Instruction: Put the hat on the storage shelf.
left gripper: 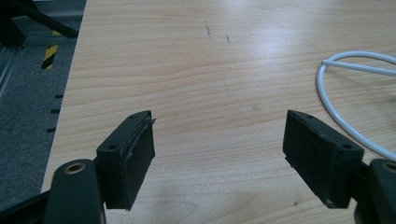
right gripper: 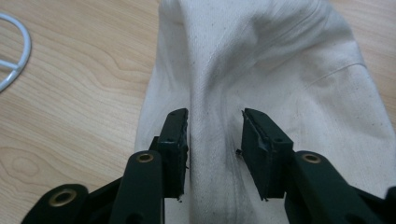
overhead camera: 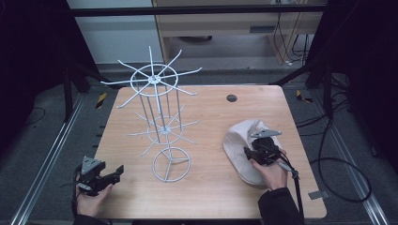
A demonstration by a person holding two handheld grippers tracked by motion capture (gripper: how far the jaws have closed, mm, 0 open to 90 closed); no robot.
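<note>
A wooden desk (overhead camera: 211, 192) seen from above carries a white wire display rack and a cream cloth cap.

The wire rack (overhead camera: 159, 117) stands upright a little left of the desk's middle. Its ring base (overhead camera: 171, 164) rests towards the near edge, and its spokes at the top reach out past the far left corner of the desk.

The cream cap (overhead camera: 241, 140) lies on the right half of the desk, nearer the right edge than the middle, with bare wood between it and the rack base. A strip of desk is free between the cap and the right edge, and more between the cap and the near edge.

The right gripper (overhead camera: 256, 151) sits over the near part of the cap, held by a hand coming from the near edge. In the right gripper view its jaws straddle a raised fold of the cap's cloth (right gripper: 215, 121), one jaw on each side, a slight gap showing on the right; they are not fully pressed together on it.

The left gripper (overhead camera: 110, 172) hovers at the near left corner of the desk. In the left gripper view (left gripper: 219, 154) its jaws stand wide apart with nothing between them, bare wood ahead and the rack's ring base (left gripper: 327, 102) off to the side.

A small dark round disc (overhead camera: 231, 98) lies near the far edge.
</note>
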